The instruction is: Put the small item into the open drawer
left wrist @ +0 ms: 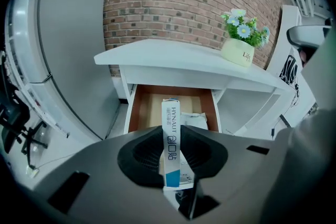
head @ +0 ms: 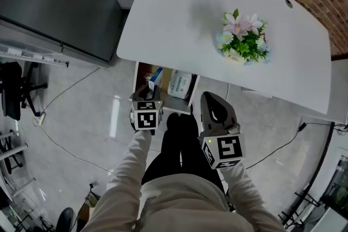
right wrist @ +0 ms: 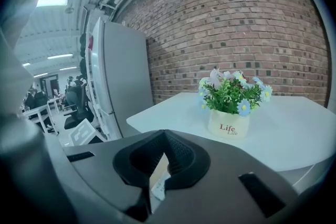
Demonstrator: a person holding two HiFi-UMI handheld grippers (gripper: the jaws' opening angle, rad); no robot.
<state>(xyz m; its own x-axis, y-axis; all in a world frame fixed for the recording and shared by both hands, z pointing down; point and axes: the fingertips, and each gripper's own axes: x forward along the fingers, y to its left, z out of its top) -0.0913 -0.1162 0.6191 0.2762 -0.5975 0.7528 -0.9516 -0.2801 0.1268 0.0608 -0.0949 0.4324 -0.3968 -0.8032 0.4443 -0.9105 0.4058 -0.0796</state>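
While left gripper [left wrist: 171, 139] jaws clamp box [left wrist: 170, 113] lettered HYNAUT, right gripper [right wrist: 164, 136] jaws closed empty, flowerpot [right wrist: 228, 126] marked Life

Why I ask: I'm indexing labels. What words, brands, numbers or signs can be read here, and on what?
"HYNAUT": on the narrow box clamped in the left hand-held gripper.
"创口贴": on the same box, below the brand.
"Life": on the flower pot, printed twice.
Too small or blurred to read: the small characters on the box, and the print on the packet in the drawer.
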